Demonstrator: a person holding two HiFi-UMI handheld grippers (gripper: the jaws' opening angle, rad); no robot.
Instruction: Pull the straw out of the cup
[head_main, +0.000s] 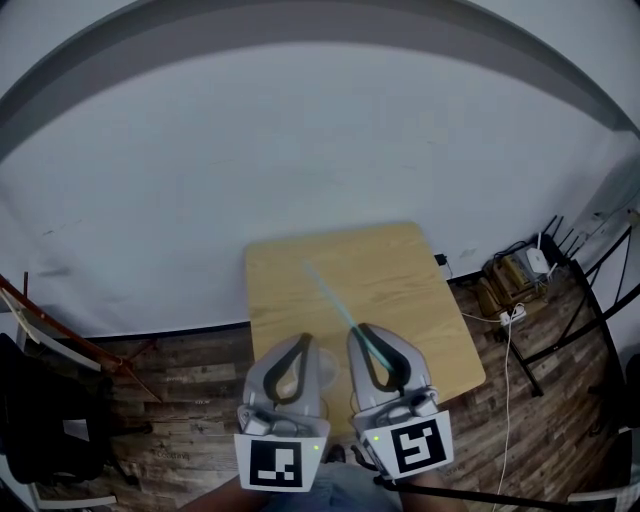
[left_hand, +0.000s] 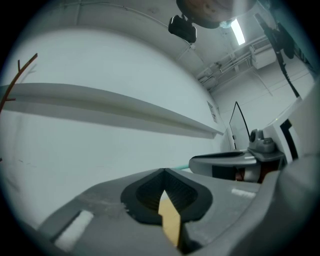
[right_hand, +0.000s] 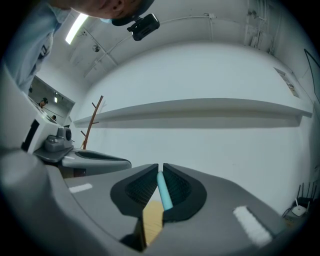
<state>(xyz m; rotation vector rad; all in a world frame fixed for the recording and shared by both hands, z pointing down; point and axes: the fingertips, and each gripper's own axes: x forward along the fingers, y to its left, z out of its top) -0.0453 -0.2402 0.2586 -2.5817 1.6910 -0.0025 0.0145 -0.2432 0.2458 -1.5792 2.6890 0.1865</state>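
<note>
the right claw (head_main: 362, 332), low in the head view's centre, is clamped on the teal straw (head_main: 330, 295), which slants toward the upper left above the wooden bench (head_main: 400, 280). just beside it, the left claw (head_main: 303, 340) has its jaws pressed together.

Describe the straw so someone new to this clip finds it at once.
Find the light wooden table, then the right gripper over its near side. The straw is the thin pale teal stick clamped in those jaws, slanting out over the tabletop; nothing else here is teal.
</note>
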